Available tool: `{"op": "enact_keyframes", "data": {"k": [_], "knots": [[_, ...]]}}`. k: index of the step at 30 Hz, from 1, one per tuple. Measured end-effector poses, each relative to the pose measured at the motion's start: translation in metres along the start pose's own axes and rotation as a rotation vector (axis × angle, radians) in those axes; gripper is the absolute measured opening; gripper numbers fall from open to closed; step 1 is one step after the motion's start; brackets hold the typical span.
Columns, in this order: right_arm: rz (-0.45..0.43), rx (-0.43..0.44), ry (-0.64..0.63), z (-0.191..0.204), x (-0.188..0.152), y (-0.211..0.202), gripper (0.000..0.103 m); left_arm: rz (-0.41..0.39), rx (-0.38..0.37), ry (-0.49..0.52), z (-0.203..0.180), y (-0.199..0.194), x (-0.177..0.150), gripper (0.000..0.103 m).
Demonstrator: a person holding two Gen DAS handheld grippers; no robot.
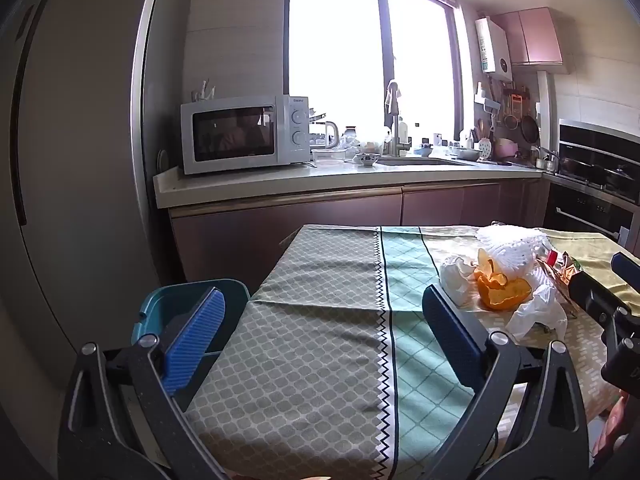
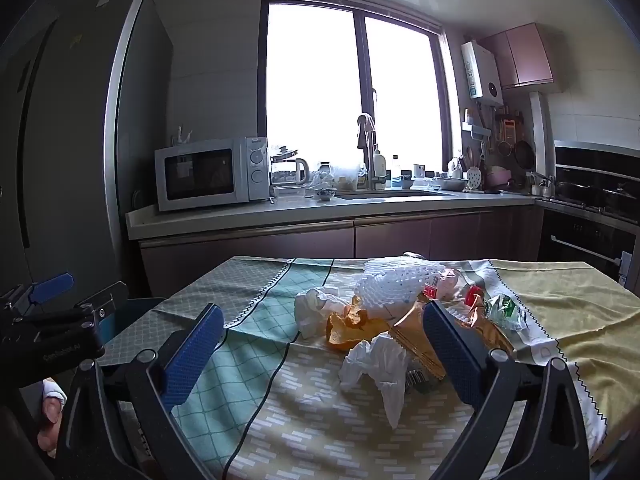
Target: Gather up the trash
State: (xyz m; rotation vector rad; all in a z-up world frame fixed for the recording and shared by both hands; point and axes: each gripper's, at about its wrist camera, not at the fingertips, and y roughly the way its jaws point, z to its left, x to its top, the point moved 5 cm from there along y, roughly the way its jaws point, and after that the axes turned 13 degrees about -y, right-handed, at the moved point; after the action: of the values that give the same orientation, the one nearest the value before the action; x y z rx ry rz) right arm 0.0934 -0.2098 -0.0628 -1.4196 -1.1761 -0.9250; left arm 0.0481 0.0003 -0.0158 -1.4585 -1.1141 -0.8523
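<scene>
Nothing looks collected yet. The desk [image 2: 580, 320], covered in a patchwork cloth of grey, green and yellow panels, carries the whole heap of trash near its far edge. The teal plastic bin [image 1: 160, 312] stands off the desk's left edge, and what shows of its inside seems empty.

In the heap, from largest to smallest:
- white foam fruit netting [image 2: 394, 284]
- crumpled white tissue [image 2: 380, 368], nearest the front
- orange peel [image 2: 348, 328]
- green-and-white wrapper [image 2: 506, 310]

The left gripper [image 1: 324, 344] and right gripper [image 2: 322, 354] both have their jaws spread wide and grasp nothing. Every piece remains to be moved to the bin.
</scene>
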Motion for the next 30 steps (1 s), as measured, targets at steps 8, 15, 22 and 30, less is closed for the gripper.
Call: {"op": "enact_keyframes", "data": {"k": [8, 15, 22, 30], "knots": [[0.014, 0.002, -0.006, 0.0013, -0.0006, -0.0014, 0.097, -0.003, 0.006, 0.004, -0.0041, -0.0071, -0.0027, 0.097], [0.007, 0.006, -0.001, 0.0033, 0.0035, -0.0035, 0.097, 0.001, 0.0, -0.004, -0.002, -0.0082, -0.0011, 0.097], [-0.006, -0.004, 0.002, 0.0019, 0.0039, -0.0082, 0.097, 0.0, -0.008, -0.011, -0.0006, -0.0066, -0.0012, 0.097], [-0.005, -0.012, 0.011, -0.0011, 0.0045, -0.009, 0.097, -0.009, -0.009, -0.01, -0.0012, -0.0079, -0.0002, 0.097]]}}
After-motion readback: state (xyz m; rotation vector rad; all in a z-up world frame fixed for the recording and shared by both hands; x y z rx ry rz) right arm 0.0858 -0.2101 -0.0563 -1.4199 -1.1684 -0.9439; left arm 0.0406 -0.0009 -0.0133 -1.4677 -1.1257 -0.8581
